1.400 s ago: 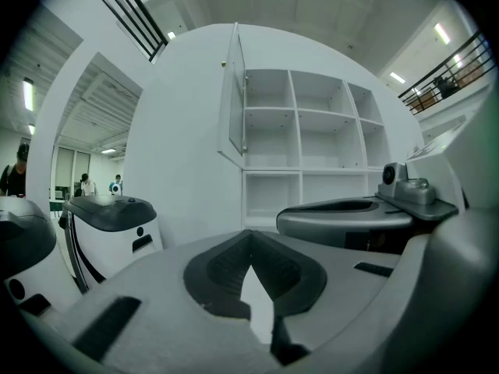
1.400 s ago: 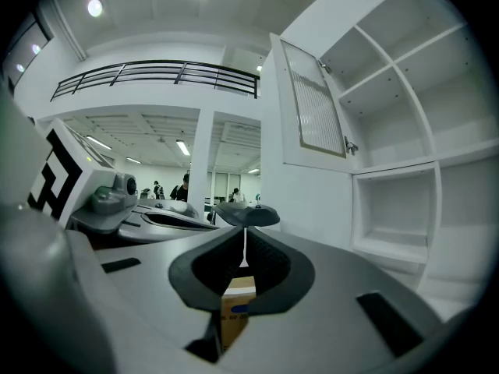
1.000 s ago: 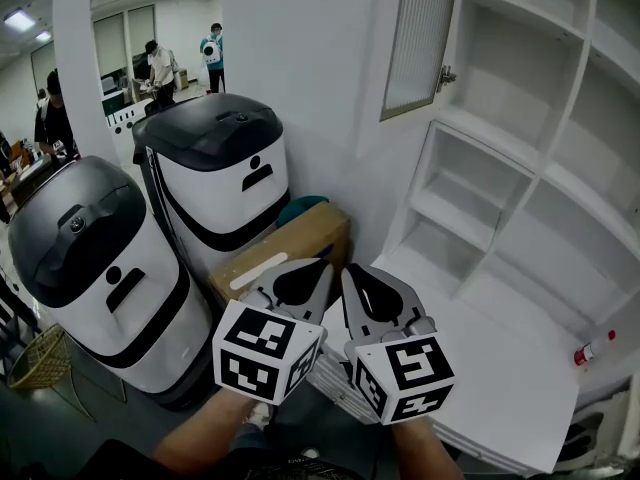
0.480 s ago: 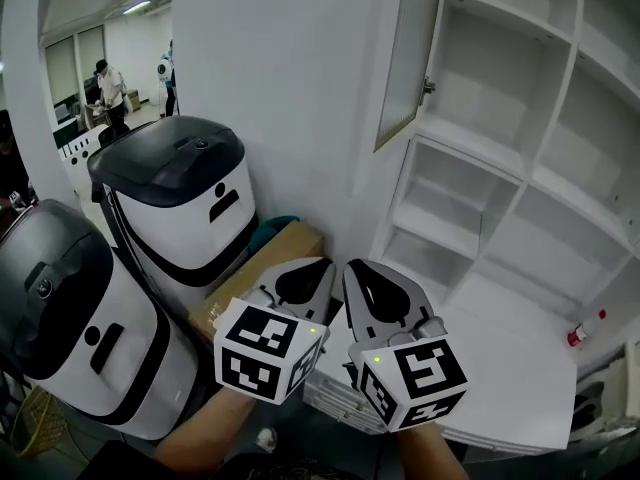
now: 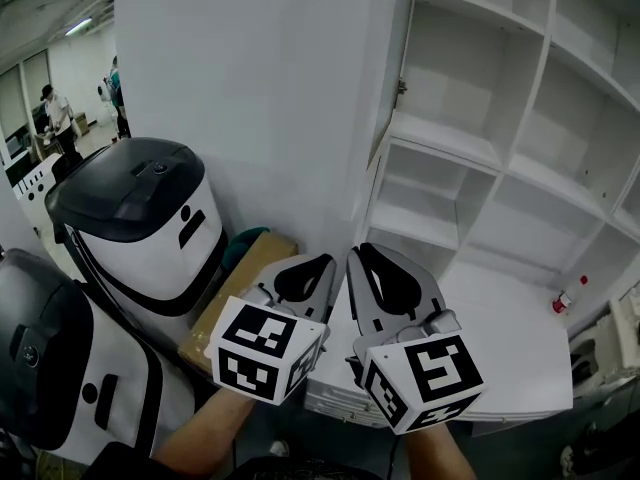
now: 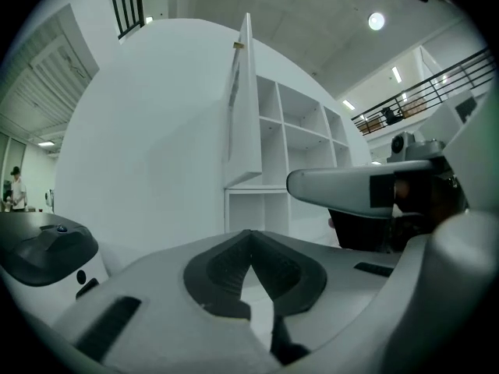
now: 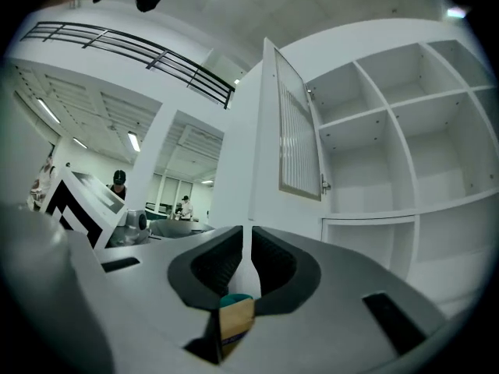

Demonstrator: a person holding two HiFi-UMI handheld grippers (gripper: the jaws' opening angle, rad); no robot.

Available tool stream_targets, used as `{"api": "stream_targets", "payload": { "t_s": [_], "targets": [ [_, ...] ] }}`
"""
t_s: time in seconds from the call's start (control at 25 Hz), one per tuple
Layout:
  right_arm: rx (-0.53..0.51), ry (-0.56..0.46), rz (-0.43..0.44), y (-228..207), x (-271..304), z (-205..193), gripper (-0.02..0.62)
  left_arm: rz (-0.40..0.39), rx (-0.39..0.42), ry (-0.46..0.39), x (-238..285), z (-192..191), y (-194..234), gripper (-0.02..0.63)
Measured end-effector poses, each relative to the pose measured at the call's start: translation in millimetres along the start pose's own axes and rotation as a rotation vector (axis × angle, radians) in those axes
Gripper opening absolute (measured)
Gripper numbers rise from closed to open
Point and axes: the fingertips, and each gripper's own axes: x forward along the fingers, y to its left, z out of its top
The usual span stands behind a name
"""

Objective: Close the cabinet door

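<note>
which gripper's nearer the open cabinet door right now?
Right, narrowly. The right gripper sits well below the cabinet door, almost under its free edge. The left gripper is beside it, further left of the door and just as low. Neither touches the door.

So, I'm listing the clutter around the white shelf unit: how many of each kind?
White machines with black domed tops: 2
Brown cardboard box: 1
Teal object behind it: 1
Small red-capped bottle: 1
Total: 5
</note>
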Motion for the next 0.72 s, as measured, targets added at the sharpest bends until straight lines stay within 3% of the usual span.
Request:
{"api": "stream_targets", "payload": {
  "t_s": [0.16,0.28,0.48,0.72],
  "targets": [
    [-0.014,-0.009,-0.063,-2.6,7.9,14.5,0.029,-0.06,0.013,-0.014,1.7,8.7,5.4,0.011],
    [-0.019,0.002,-0.084,-1.1,15.4,20.8,0.085,-0.107,0.018,-0.019,3.8,12.6,7.1,0.011],
    [-0.046,0.022,-0.154,-2.6,29.0,28.0,0.1,-0.175,0.025,-0.02,7.8,16.5,11.3,0.011],
    [-0.048,0.03,-0.273,-7.3,43.2,33.8,0.164,-0.243,0.017,-0.048,10.1,24.7,13.9,0.011]
  ]
}}
